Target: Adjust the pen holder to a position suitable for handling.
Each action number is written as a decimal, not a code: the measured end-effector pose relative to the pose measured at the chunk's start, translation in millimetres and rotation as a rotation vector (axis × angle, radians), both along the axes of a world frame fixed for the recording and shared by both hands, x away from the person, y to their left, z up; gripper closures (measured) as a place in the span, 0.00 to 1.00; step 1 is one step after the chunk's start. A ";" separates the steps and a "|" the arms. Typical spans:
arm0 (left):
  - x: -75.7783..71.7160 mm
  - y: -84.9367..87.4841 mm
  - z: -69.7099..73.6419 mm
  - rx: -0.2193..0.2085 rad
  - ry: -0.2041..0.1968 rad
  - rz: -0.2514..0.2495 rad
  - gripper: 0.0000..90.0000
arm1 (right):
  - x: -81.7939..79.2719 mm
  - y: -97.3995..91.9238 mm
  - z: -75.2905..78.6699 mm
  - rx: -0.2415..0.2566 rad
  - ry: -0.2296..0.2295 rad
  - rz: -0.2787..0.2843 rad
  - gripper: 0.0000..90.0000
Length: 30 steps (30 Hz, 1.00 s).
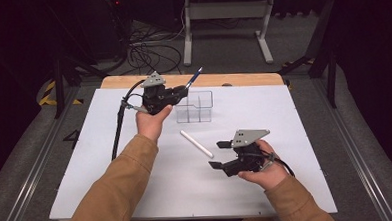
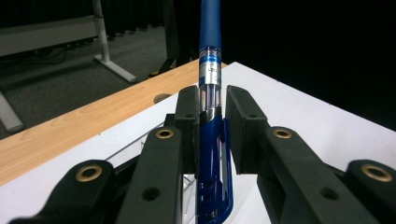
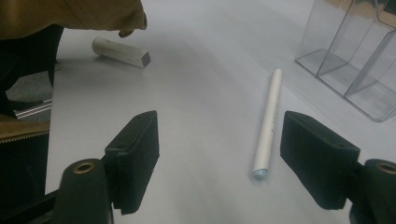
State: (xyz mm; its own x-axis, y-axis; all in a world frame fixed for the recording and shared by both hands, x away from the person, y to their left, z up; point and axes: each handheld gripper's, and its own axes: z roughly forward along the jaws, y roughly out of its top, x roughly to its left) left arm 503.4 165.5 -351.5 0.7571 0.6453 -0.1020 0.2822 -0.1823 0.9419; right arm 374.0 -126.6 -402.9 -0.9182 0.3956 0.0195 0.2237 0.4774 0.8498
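- Blue pen is pinched between the two black jaws of the left gripper, and it sticks up and out past the jaw tips.
- From the high view, the pen is up in the air near the far side of the table, and its tip leans up and to the right.
- It hangs just above the left edge of a clear plastic box with little walls inside.
- Left hand holds that gripper from below, and a brown sleeve covers the arm.
- A black cable trails down from the left gripper over the white table.
- Right gripper sits low near the front right of the table, held in the right hand.
- Its jaws are spread apart and pinch nothing.
- A white pen lies flat on the table between those spread jaws in the right gripper view, closer to the right one, and touches neither.
- From the high view, the white pen rests in the middle of the table, between the two grippers.
- A short white stick with a grey end lies farther off on the table, close to the brown sleeve.
- A wooden strip runs along the far edge of the table.
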 end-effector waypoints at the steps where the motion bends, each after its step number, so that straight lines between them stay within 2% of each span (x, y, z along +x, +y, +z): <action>1: 2.2 0.1 -0.5 0.008 0.003 0.005 0.85 | -0.1 0.1 -0.2 0.000 0.002 0.002 0.32; 3: 7.4 0.0 -1.3 0.019 -0.003 0.009 0.85 | 0.0 0.3 -0.4 0.000 -0.001 0.001 0.32; 8: 16.6 -1.3 -2.7 0.001 -0.010 0.023 0.85 | -0.2 -0.4 -0.4 0.003 0.001 0.003 0.32; 10: 21.6 -0.4 -4.9 0.007 -0.030 0.033 0.85 | 0.0 -0.7 -0.4 0.005 0.001 0.004 0.32; 11: 22.2 -1.9 -7.2 -0.020 -0.002 0.031 0.85 | 0.0 -0.7 -0.4 0.005 0.001 0.004 0.32; 13: 25.8 -2.5 -11.5 -0.028 0.003 0.031 0.85 | -0.2 -1.1 -0.5 0.006 0.003 0.005 0.32; 14: 28.3 -2.3 -13.4 -0.017 -0.010 0.029 0.85 | -0.2 -1.1 -0.5 0.006 0.003 0.005 0.32; 15: 28.6 -3.9 -15.7 -0.032 0.005 0.031 0.85 | -0.4 -1.4 -0.3 0.008 0.003 0.006 0.32; 16: 31.0 -3.8 -17.3 -0.023 -0.010 0.027 0.85 | -0.4 -1.4 -0.3 0.008 0.003 0.006 0.32; 19: 33.4 -5.7 -21.6 -0.033 0.008 0.032 0.85 | -0.4 -2.0 0.2 0.014 0.003 0.007 0.32; 22: 37.8 -6.6 -26.0 -0.033 -0.002 0.035 0.85 | -0.4 -1.9 0.0 0.013 0.004 0.010 0.32; 24: 39.1 -7.6 -28.7 -0.041 0.009 0.040 0.85 | -0.4 -1.5 -0.5 0.011 0.006 0.012 0.32; 28: 40.6 -8.1 -32.4 -0.033 0.020 0.040 0.85 | -0.7 -0.4 -1.2 0.009 0.008 0.019 0.32; 30: 41.8 -8.3 -34.1 -0.028 0.012 0.041 0.85 | -0.9 -0.2 -1.4 0.006 0.008 0.020 0.32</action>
